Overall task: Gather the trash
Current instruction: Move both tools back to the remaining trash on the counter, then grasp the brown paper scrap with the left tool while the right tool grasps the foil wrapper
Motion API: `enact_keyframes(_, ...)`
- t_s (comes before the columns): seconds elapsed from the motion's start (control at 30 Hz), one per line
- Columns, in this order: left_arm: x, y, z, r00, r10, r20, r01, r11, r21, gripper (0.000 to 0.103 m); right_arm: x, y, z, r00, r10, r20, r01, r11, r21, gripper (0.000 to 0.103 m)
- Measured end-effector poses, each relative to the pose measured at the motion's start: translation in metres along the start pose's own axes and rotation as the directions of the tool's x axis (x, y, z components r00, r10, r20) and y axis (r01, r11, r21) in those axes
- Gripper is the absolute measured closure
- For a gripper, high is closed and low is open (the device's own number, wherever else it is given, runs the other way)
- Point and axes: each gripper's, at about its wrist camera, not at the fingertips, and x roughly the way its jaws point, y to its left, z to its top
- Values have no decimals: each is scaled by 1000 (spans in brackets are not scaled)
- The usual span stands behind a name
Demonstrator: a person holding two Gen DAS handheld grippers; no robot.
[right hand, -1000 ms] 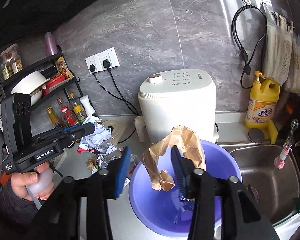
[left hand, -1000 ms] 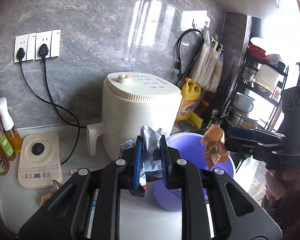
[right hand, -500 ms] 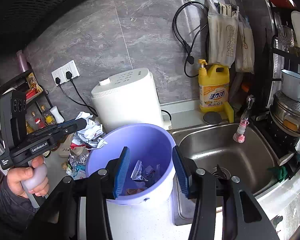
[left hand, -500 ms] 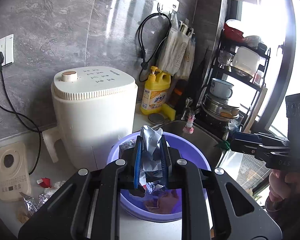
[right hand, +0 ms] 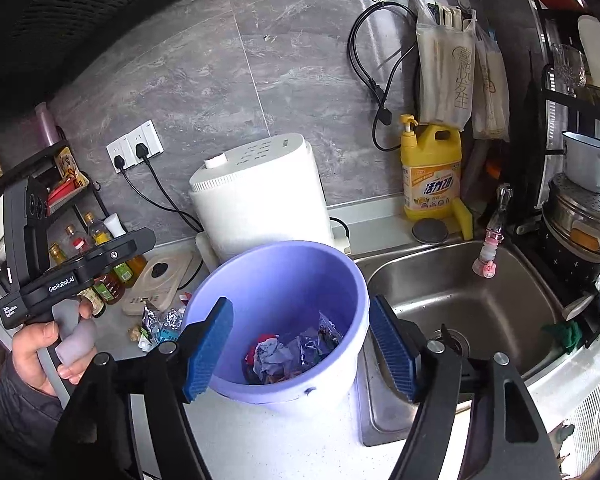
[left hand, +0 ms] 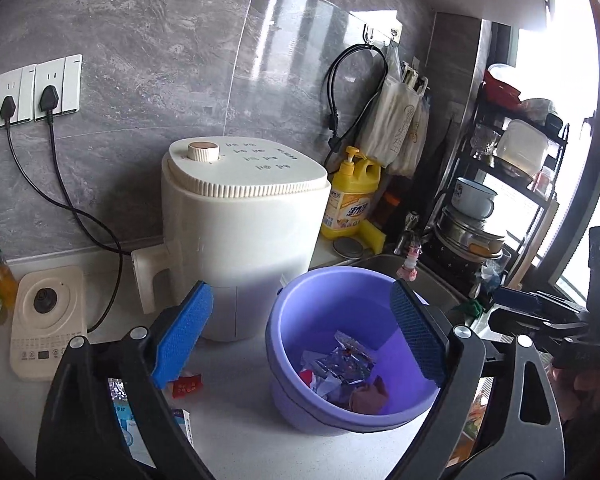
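A purple basin [left hand: 296,308] [right hand: 284,276] stands on the white counter beside the sink and holds crumpled wrappers [left hand: 340,376] [right hand: 288,352]. My left gripper [left hand: 300,334] hangs over the basin's near side, its jaws opening wide with nothing between the blue pads. My right gripper [right hand: 300,350] is above the basin too, its jaws also opening, and they hold nothing. Loose trash lies on the counter left of the basin: a red wrapper [left hand: 186,386], a blue-and-white packet [left hand: 136,436] and foil scraps [right hand: 160,320].
A cream appliance [left hand: 240,220] stands behind the basin, with a small scale [left hand: 48,320] to its left and plugged cords. A steel sink [right hand: 460,304], a yellow detergent bottle [right hand: 432,172] and a loaded dish rack [right hand: 580,200] are on the right. Sauce bottles [right hand: 100,264] crowd the left.
My left gripper let go of the crumpled paper, which now lies in the basin, and its jaws spread wide. My right gripper narrowed, then widened again, after dropping the brown paper.
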Motion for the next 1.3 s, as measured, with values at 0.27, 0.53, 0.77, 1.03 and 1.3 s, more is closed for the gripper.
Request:
enact_keyframes(0.27, -40, 57, -14, 986, 165, 23, -162, 983, -83, 6, 22, 50, 8, 999, 49, 14, -47, 995, -83, 8)
enact_keyframes(0.53, -77, 113, -39, 961, 276, 1, -272, 947, -169, 6, 54, 110, 7, 986, 161, -41, -165, 972, -168, 8)
enact_keyframes(0.77, -97, 150, -65, 940, 340, -37, -340, 916, -212, 6, 85, 157, 2, 964, 243, -110, -262, 939, -222, 8)
enact_keyframes(1.03, -105, 186, -97, 924, 369, -99, -382, 879, -285, 17, 125, 200, -6, 935, 295, -199, -341, 902, -264, 11)
enact_keyframes(1.3, -81, 216, -123, 923, 336, -188, -381, 869, -314, 36, 178, 222, -18, 888, 328, -323, -408, 886, -222, 28)
